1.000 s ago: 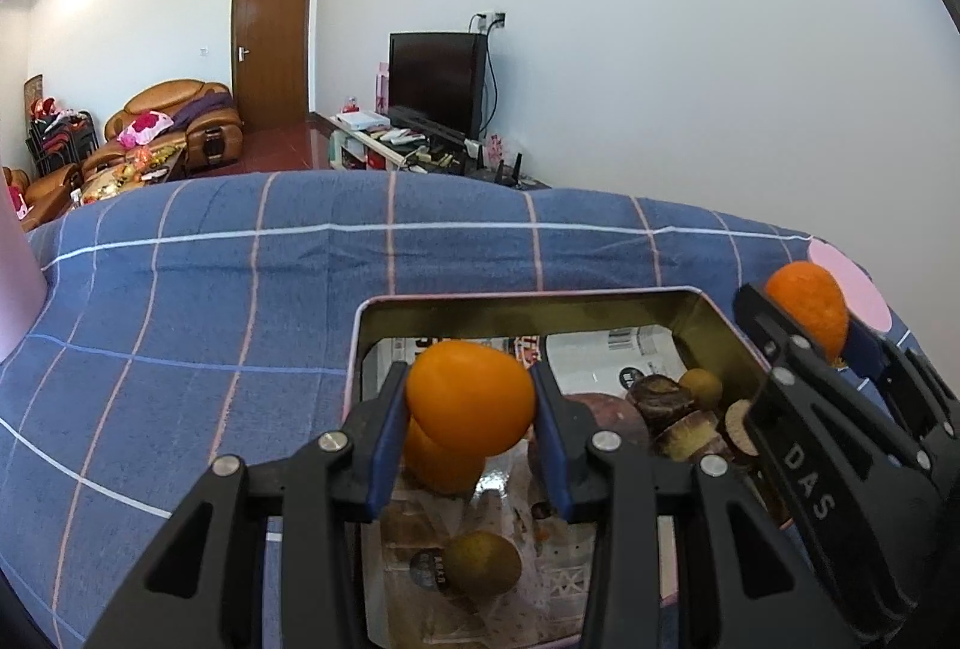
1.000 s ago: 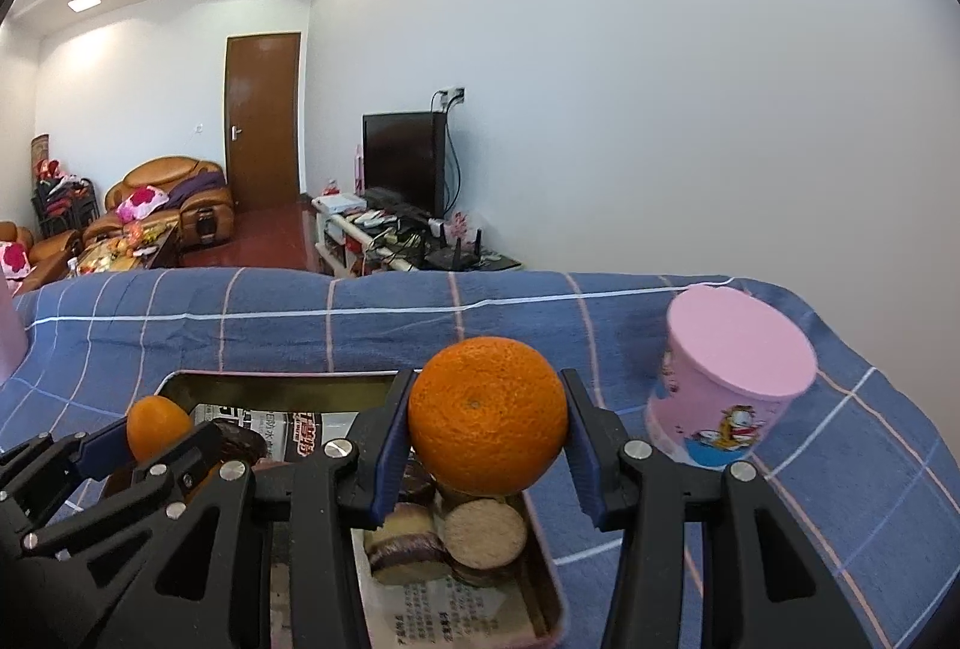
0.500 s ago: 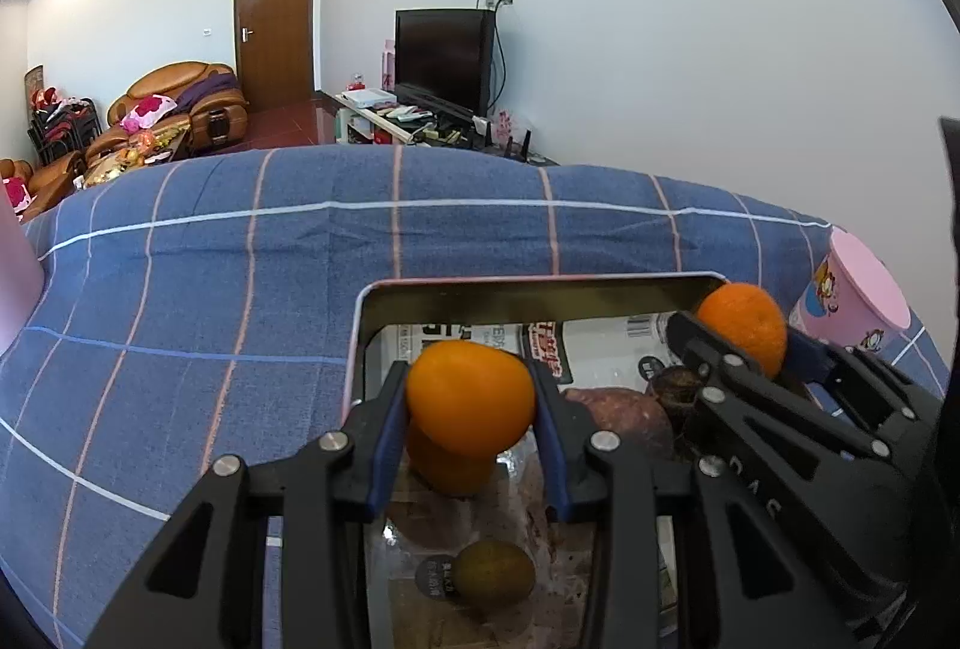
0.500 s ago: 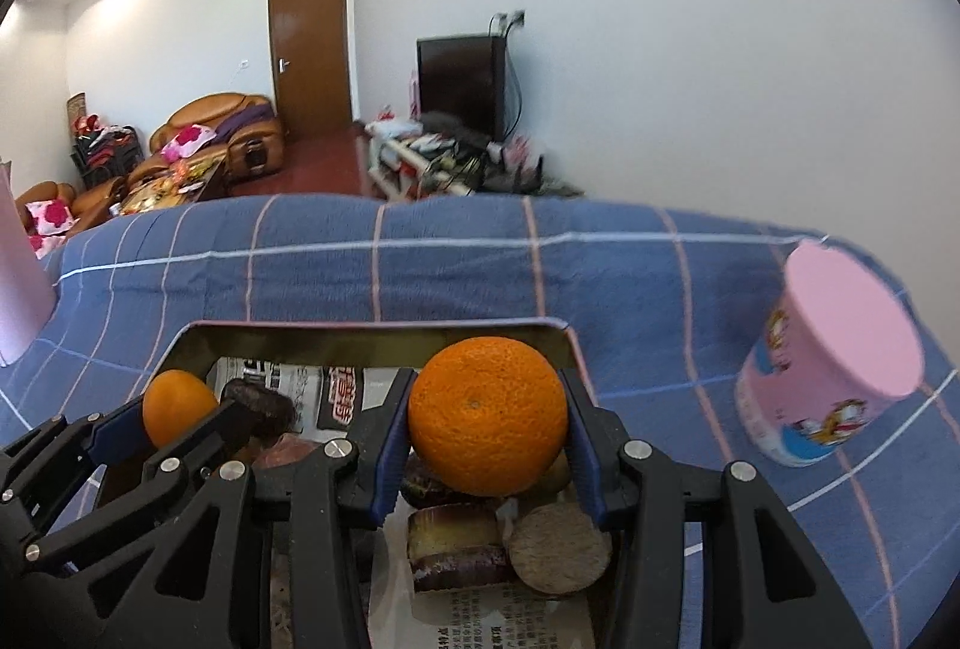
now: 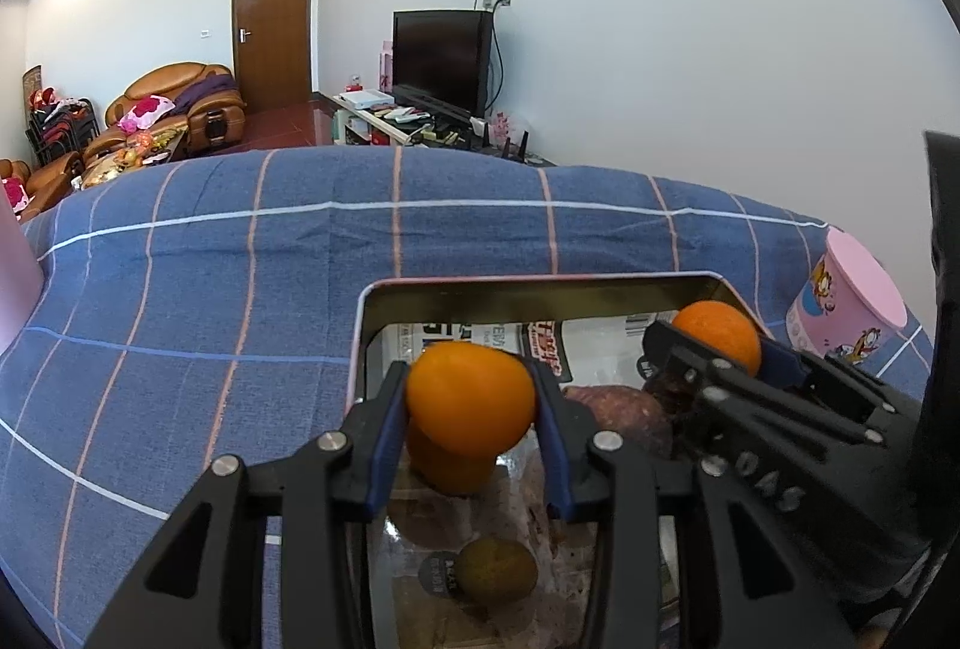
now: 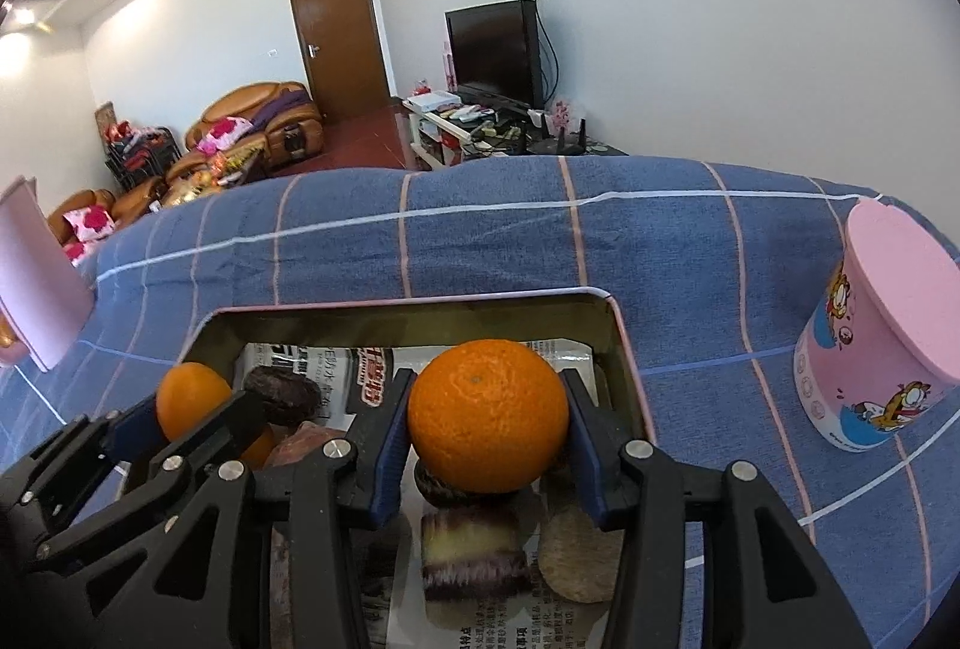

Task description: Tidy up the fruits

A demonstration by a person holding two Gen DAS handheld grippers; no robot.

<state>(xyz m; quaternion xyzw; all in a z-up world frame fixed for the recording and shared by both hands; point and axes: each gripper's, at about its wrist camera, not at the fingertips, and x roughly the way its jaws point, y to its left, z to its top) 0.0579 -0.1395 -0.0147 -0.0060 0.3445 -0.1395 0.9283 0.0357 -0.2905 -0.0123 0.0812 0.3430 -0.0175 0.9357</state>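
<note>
My left gripper [image 5: 471, 385] holds a smooth orange [image 5: 471, 400] over the left part of an open metal tin [image 5: 540, 284]; its jaws are opening, with the pads still touching the fruit. A second orange [image 5: 450, 469] lies in the tin right below it. My right gripper [image 6: 487, 409] is shut on a dimpled orange [image 6: 487, 418] above the tin's right half [image 6: 408, 302]. In each wrist view the other gripper shows at the side, holding its fruit. Purple and brown pieces [image 6: 471, 547] and a small greenish fruit [image 5: 495, 568] lie on printed paper inside.
The tin sits on a blue checked cloth [image 5: 240, 289]. A pink cartoon cup [image 6: 882, 349] stands upside down to the tin's right. A pink object [image 6: 30, 277] stands at the far left edge. Beyond the table are a TV, a door and sofas.
My right gripper has tipped down and come in over the tin with its orange, closer to the left gripper. The left gripper has stayed where it was.
</note>
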